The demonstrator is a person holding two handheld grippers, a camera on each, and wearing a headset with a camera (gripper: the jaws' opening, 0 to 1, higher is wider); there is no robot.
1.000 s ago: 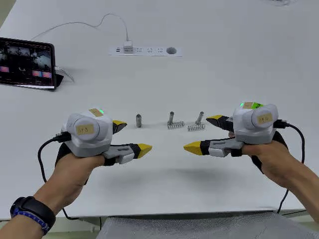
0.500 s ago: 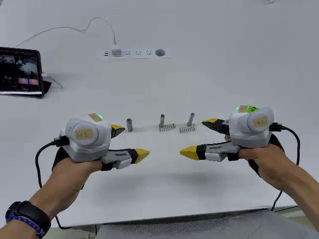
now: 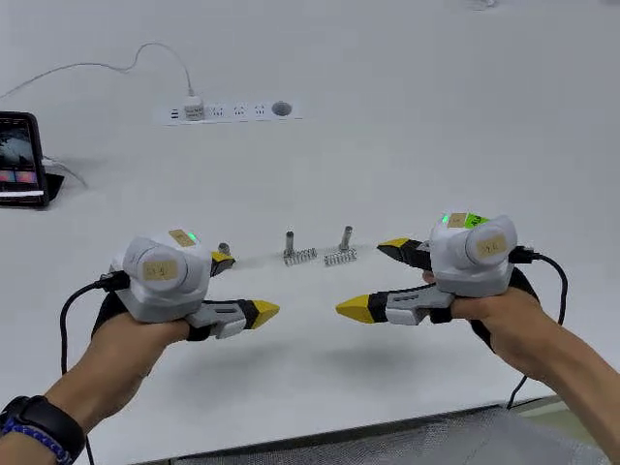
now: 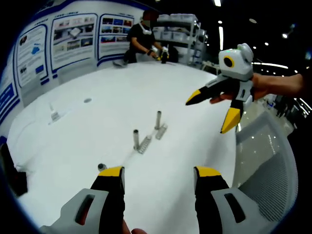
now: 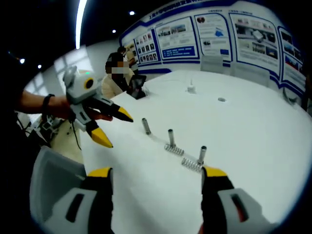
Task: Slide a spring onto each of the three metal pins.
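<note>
Three short metal pins stand in a row on the white table: the left pin (image 3: 225,250), the middle pin (image 3: 289,241) and the right pin (image 3: 346,236). The left pin (image 5: 146,126) looks thicker, as if a spring sits on it. One loose spring (image 3: 302,255) lies by the middle pin and another spring (image 3: 341,258) by the right pin. My left gripper (image 3: 242,284) hovers open near the left pin, holding nothing. Facing it, my right gripper (image 3: 363,277) is open and empty, just right of the right pin. Both springs (image 4: 145,145) (image 4: 161,131) lie flat.
A white power strip (image 3: 228,111) with a plugged cable lies at the back. A tablet (image 3: 19,160) stands at the far left. A grey mesh chair back (image 3: 436,441) sits below the table's front edge. A person (image 4: 141,36) works at the far end of the table.
The head camera has swung, so the whole scene sits further left and lower. Both grippers stay open at about the same place by the pins. Pins and springs have not moved.
</note>
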